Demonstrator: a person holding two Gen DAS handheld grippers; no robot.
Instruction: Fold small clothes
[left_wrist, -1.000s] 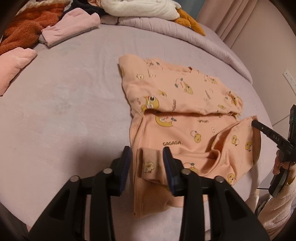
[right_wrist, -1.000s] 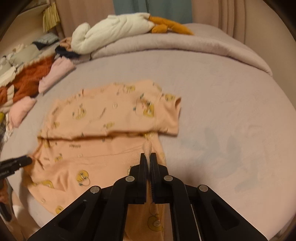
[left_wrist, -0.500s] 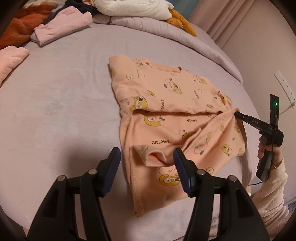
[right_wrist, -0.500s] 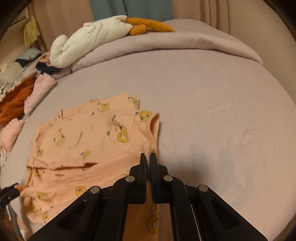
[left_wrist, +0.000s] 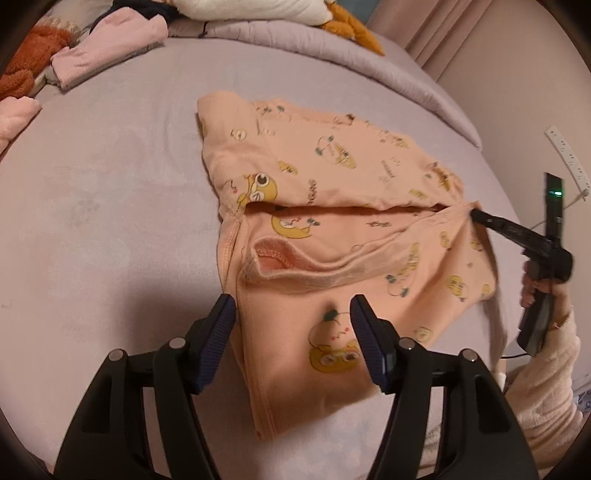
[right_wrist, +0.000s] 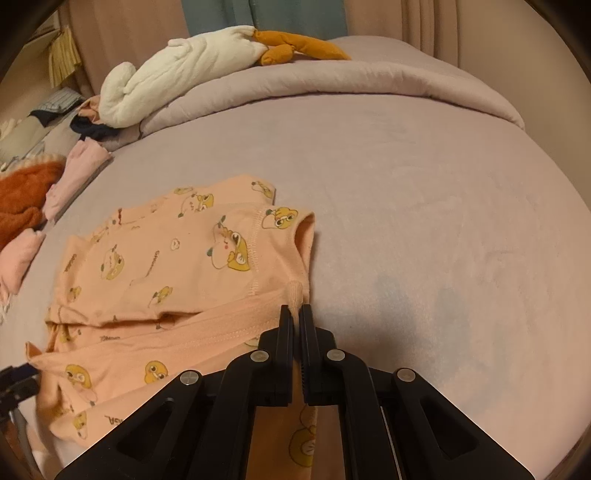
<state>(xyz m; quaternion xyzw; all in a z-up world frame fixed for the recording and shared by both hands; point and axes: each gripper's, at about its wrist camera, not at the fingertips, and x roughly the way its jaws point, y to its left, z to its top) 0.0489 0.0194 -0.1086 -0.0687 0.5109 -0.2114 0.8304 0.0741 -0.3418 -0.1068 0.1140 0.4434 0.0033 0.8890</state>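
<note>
1. A peach garment (left_wrist: 332, 206) printed with yellow cartoon figures lies partly folded on a mauve bed (left_wrist: 110, 184), toward the bed's near edge.
2. The left gripper (left_wrist: 293, 314) hangs over the garment's near part. Its jaws have just been opening and now stand moderately wide; cloth lies below them, but the blue pads (left_wrist: 221, 325) press on nothing.
3. Just beyond the left gripper, a ribbed cuff (left_wrist: 273, 258) lies loose on the garment, its opening facing up.
4. The right gripper (right_wrist: 295, 314) has its jaws closed on a fold of the garment (right_wrist: 166, 258) at the garment's edge nearest the bed's middle; a nub of cloth sticks out past the fingertips.
5. In the left view, the right gripper (left_wrist: 476, 216) pinches the garment's far side, held by a hand (left_wrist: 535, 291) in a cream fleece sleeve (left_wrist: 546, 376).
6. At the bed's far edge lie a rolled duvet (right_wrist: 332, 85), a white plush toy (right_wrist: 177, 74) with orange feet, pink clothes (left_wrist: 110, 44) and a rust-coloured fleece (right_wrist: 22, 195).
</note>
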